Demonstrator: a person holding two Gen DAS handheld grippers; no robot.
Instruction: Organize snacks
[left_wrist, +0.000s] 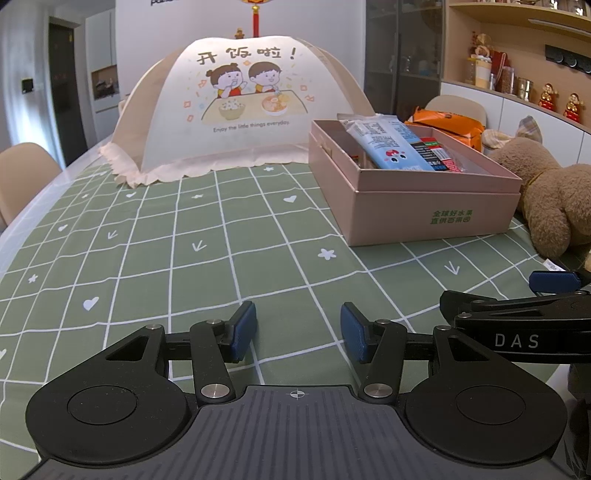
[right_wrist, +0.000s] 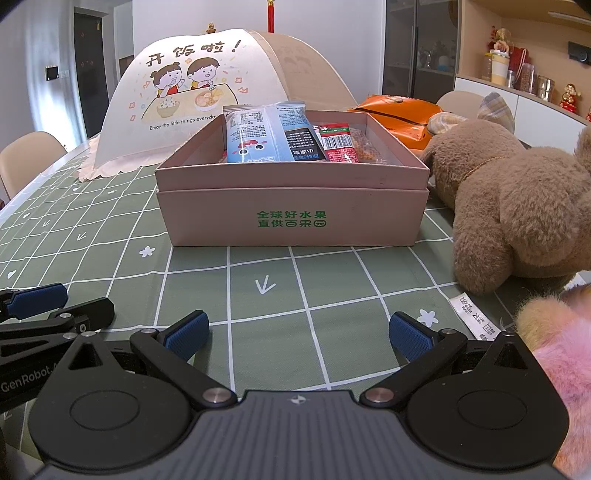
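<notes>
Both wrist views are evenly and softly lit by diffuse indoor light, with the translucent food cover (left_wrist: 236, 107) glowing brightest, as if lit from behind, and only faint shadows under the pink box (right_wrist: 291, 218) on the green checked tablecloth (left_wrist: 221, 258). Fisheye distortion bows the tablecloth's grid lines and the background shelves (left_wrist: 517, 55) towards the frame edges, and the corners darken. Focus is sharp from foreground to box, with slight softening in the far room; no motion blur appears.

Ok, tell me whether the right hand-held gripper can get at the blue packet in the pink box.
Probably yes. The right hand-held gripper is open and empty, bare tablecloth lies ahead, the pink box has no lid, and the blue packet lies on top.
</notes>
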